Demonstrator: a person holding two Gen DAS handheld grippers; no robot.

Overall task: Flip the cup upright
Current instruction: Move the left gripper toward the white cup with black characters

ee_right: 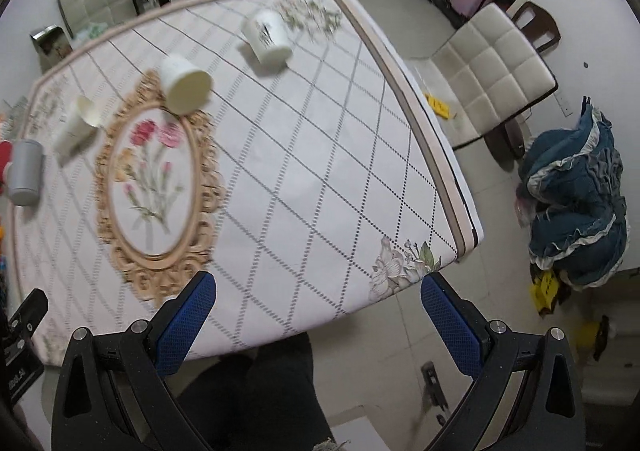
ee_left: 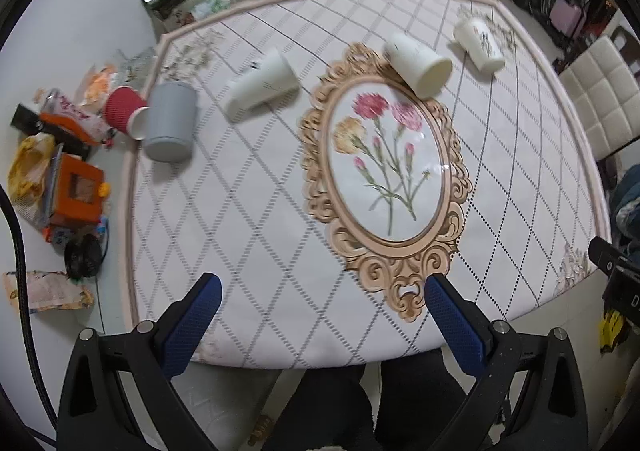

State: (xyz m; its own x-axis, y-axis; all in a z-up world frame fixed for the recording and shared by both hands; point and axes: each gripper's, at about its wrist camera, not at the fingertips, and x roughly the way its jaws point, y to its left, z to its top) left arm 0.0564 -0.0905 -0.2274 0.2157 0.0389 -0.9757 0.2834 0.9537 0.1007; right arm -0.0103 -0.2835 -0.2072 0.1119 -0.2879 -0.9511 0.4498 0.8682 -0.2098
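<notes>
1. Two claws were in view, one per camera. The left claw [ee_left: 320, 303] hung over the near edge of the table [ee_left: 256, 235], its blue pads spread wide with nothing between them.
2. The right claw [ee_right: 316, 299] hung over the near right corner of the table, likewise spread wide and holding nothing.
3. An oval flower medallion [ee_left: 384, 159] printed on the cloth lay beyond the left claw.
4. Five cups could be counted: three white, one grey, one red.
5. The grey cup [ee_left: 170, 121] stood at the left edge of the table; blur left it unclear which end was up.
6. The red ribbed cup [ee_left: 122, 111] lay on its side just beside the grey one, touching or nearly so, its white mouth facing the near side.
7. The left white cup [ee_left: 262, 81] lay on its side, long axis running left to right, its open mouth toward the medallion as the right wrist view showed.
8. The middle white cup [ee_left: 418, 63] was tipped at the medallion's far rim, a flat end toward the camera.
9. The patterned white cup [ee_left: 480, 45] sat farthest, near the table's far right corner, also tilted.
</notes>
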